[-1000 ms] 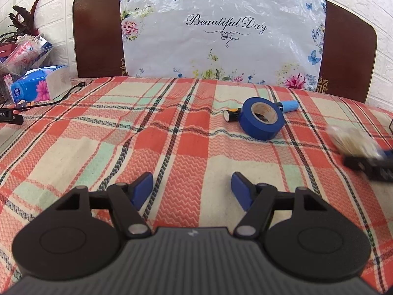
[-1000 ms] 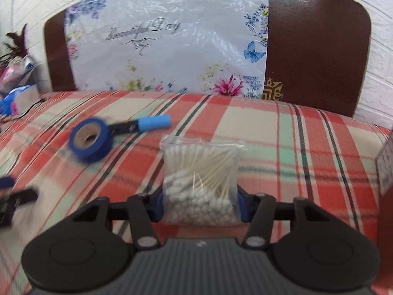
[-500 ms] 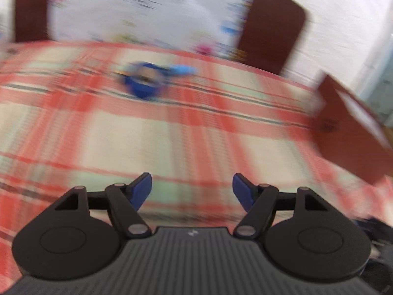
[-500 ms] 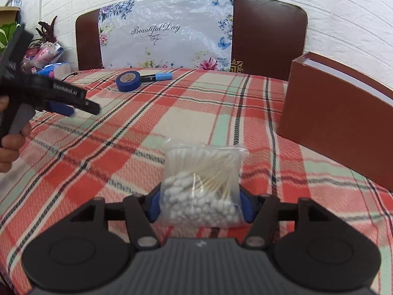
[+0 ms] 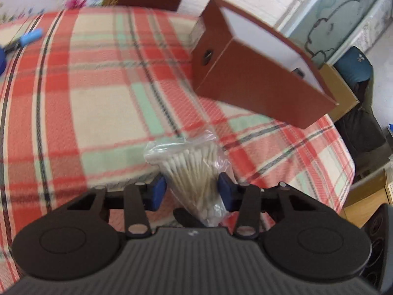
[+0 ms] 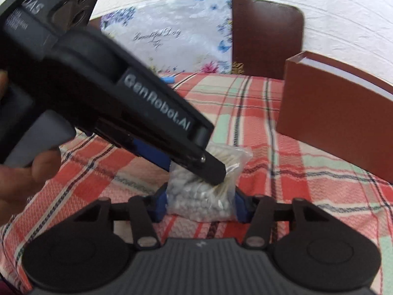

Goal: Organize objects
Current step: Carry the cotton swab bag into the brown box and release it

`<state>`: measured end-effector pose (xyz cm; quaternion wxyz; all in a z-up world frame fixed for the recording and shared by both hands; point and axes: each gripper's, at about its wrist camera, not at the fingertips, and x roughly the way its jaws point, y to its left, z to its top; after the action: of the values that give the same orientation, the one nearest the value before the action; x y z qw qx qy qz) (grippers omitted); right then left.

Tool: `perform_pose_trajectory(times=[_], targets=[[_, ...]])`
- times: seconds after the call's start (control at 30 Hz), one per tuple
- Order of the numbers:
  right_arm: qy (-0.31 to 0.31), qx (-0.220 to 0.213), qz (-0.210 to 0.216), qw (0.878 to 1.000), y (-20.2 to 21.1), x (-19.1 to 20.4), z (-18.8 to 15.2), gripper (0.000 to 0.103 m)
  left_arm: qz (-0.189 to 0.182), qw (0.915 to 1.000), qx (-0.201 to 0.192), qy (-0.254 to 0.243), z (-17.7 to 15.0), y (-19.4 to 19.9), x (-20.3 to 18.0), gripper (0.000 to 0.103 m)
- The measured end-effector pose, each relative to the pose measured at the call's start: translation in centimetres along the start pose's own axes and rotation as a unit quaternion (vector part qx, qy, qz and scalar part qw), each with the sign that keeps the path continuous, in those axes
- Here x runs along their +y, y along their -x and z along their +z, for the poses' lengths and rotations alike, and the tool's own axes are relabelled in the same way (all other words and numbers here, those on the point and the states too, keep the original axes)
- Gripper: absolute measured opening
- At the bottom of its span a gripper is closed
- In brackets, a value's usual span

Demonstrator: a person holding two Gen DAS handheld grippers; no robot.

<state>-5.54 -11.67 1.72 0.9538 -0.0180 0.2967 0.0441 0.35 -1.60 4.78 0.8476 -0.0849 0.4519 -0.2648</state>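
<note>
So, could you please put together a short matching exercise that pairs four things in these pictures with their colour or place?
Things:
1. bag of cotton swabs
2. box
3. marker cap
4. tablecloth

Descriptions:
A. light blue, at the far left of the table
B. red, cream and green plaid
C. brown outside, white inside, open on top
D. clear plastic, between both grippers' fingers

Pairs: 1-D, 2-C, 3-A, 4-B
</note>
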Motion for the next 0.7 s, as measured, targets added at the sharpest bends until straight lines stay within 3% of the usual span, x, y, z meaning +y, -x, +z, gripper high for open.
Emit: perform_pose_trajectory(times=[0.13, 0.27, 0.5, 0.57, 0.63, 0.7], targets=[[0.016, -0.092, -0.051, 0.994, 2.3, -1.2, 2.2, 0.048, -0.012, 0.9959, -0.064, -0.063, 3.6, 2.2, -3.9, 0.048], [0.010, -0.142, -0.097, 0.985, 2.3, -4.3, 5.7, 0.048, -0.019, 0.9899, -0.099, -0.099, 7.9, 1.4, -6.7, 0.048], [-0.044, -0.128, -0.118, 0.984, -1.9, -11.1, 10.1, 0.050, -0.003, 0.9898, -0.105, -0.096, 13.3, -4.4, -8.4, 0.048], [-0.057, -0.118, -0.120, 0.984, -4.0, -12.5, 10.9, 0.063, 0.021, 0.9896, -0.101, -0.100, 14.2, -6.0, -8.6, 0.056], [-0.060, -0.112, -0.141, 0.982, -5.7, -13.2, 11.3, 0.080, 0.061, 0.9890, -0.092, -0.098, 14.6, -6.9, -8.4, 0.054], [-0.054, -0.116, -0.151, 0.980, -5.8, -13.2, 11.3, 0.083, 0.047, 0.9900, -0.095, -0.093, 14.1, -6.0, -7.7, 0.055]])
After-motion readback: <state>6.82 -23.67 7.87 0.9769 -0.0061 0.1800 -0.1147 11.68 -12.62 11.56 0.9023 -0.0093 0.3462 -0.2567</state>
